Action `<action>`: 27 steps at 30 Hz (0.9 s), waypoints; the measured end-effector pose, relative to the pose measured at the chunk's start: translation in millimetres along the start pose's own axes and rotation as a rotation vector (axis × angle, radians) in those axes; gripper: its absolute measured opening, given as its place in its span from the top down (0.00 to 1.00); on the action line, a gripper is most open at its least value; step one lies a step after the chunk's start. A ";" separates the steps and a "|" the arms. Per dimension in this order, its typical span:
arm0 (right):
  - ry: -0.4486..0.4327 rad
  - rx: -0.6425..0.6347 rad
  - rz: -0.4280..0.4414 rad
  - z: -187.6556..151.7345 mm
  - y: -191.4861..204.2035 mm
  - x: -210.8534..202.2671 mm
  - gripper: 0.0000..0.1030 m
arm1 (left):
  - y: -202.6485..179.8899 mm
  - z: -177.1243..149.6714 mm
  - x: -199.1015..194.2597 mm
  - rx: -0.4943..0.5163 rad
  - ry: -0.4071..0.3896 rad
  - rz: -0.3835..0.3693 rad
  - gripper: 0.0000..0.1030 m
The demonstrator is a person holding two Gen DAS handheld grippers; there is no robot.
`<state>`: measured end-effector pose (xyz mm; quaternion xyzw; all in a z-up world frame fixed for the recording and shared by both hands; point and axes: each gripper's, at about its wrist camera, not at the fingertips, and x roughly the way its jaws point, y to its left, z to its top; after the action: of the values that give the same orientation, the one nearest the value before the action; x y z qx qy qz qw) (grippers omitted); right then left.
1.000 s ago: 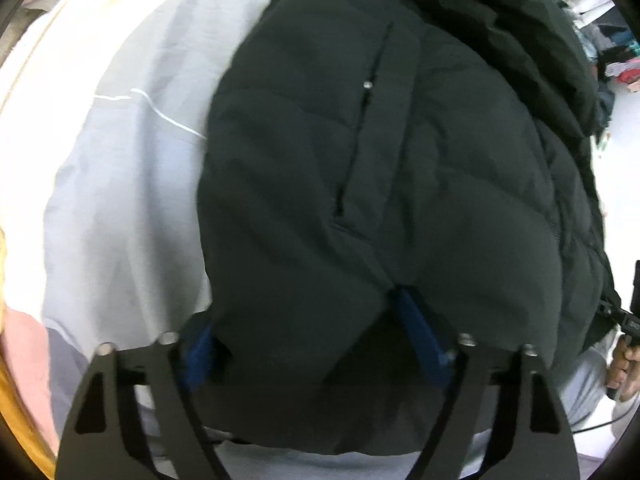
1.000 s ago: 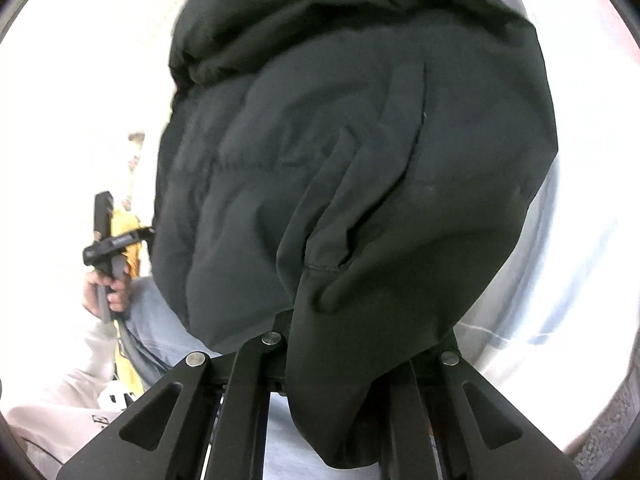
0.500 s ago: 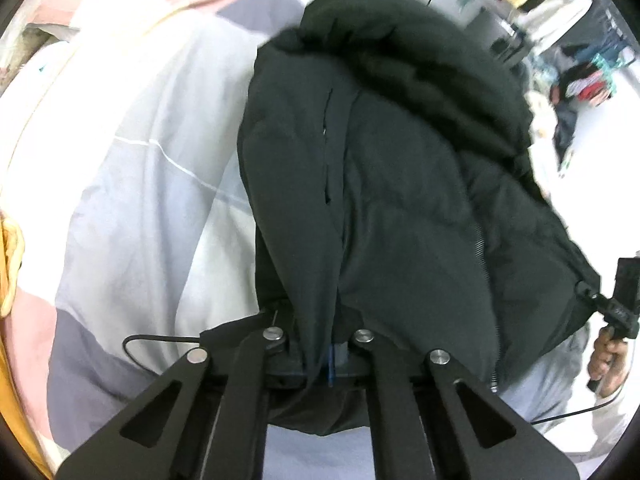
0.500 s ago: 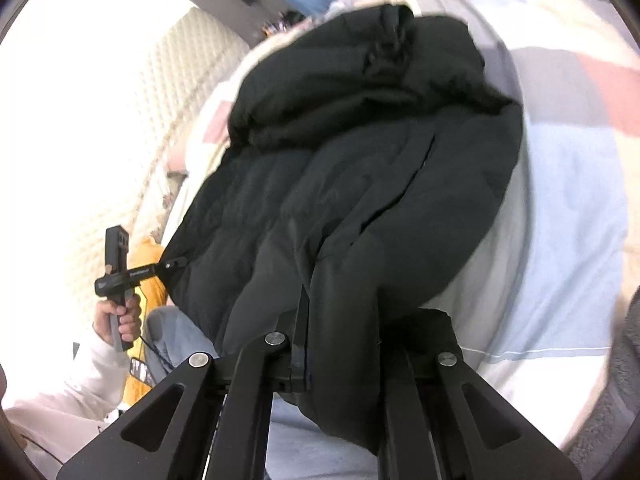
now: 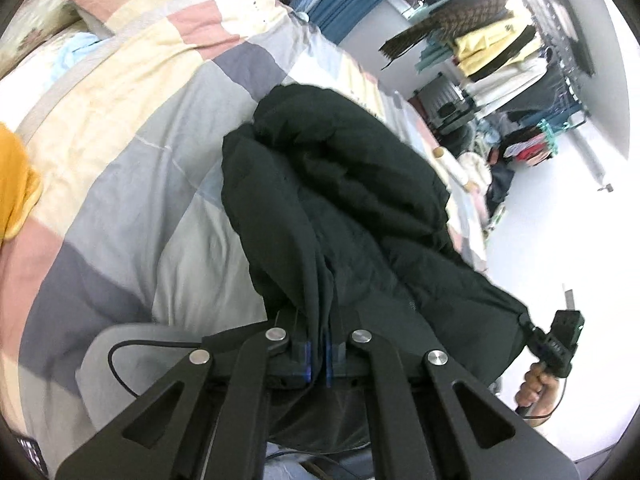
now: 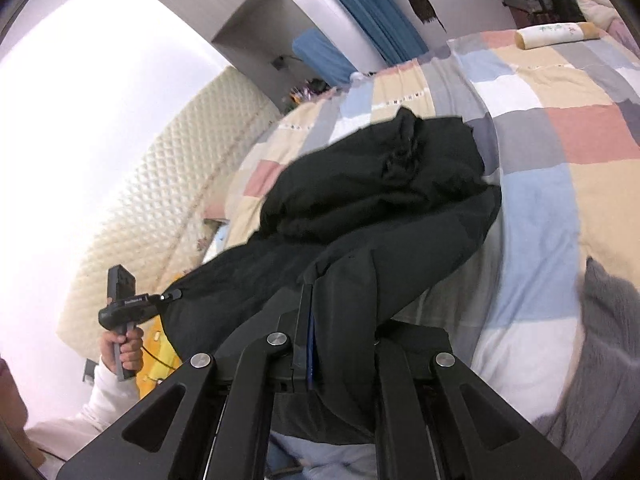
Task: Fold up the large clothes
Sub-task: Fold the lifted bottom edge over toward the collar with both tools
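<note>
A large black puffer jacket lies on a patchwork bed cover, its far part bunched up, its near hem lifted. My left gripper is shut on the hem's left corner. My right gripper is shut on the other corner of the jacket, with cloth draped over its right finger. Each gripper shows in the other's view, held in a hand, the right one and the left one.
The bed cover stretches beyond the jacket. A rolled towel lies at its far edge. A grey blanket is at the right. A clothes rack stands past the bed. A padded headboard is at the left.
Both grippers have lifted and pulled back with the jacket's hem, so more of the bed and room shows. The left gripper, open a second ago, has shut on the hem.
</note>
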<state>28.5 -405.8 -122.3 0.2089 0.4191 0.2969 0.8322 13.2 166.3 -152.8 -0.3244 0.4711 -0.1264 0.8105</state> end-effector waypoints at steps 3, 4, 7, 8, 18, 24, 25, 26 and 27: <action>-0.039 0.008 0.021 -17.6 10.3 -20.9 0.95 | 1.6 -13.3 -18.6 -0.021 -0.015 -0.033 0.97; -0.050 0.010 0.029 -23.8 13.2 -27.9 0.95 | 0.4 -19.4 -22.9 -0.027 -0.019 -0.041 0.97; -0.083 0.032 0.036 -41.1 22.1 -48.5 0.95 | 2.3 -32.9 -45.2 -0.050 -0.030 -0.076 0.97; -0.098 0.043 0.044 -46.1 23.5 -56.0 0.95 | 1.9 -37.0 -51.5 -0.054 -0.030 -0.090 0.97; -0.190 0.100 0.065 -36.1 13.8 -74.5 0.96 | -9.5 -25.0 -65.3 -0.031 -0.043 -0.111 0.96; -0.233 0.198 0.101 -7.7 -19.8 -54.5 0.96 | -25.2 21.2 -44.6 0.012 -0.058 -0.075 0.93; -0.242 0.209 0.104 0.1 -24.6 -50.0 0.96 | -28.1 29.5 -42.9 0.018 -0.070 -0.067 0.93; -0.248 0.215 0.106 4.9 -25.5 -48.3 0.96 | -30.0 35.1 -41.9 0.020 -0.077 -0.060 0.93; -0.256 0.218 0.107 11.8 -27.5 -46.9 0.96 | -31.8 41.7 -40.3 0.019 -0.081 -0.052 0.93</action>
<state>24.9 -458.6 -105.1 0.3559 0.3280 0.2644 0.8342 30.5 179.8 -90.4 -0.3335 0.4283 -0.1386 0.8283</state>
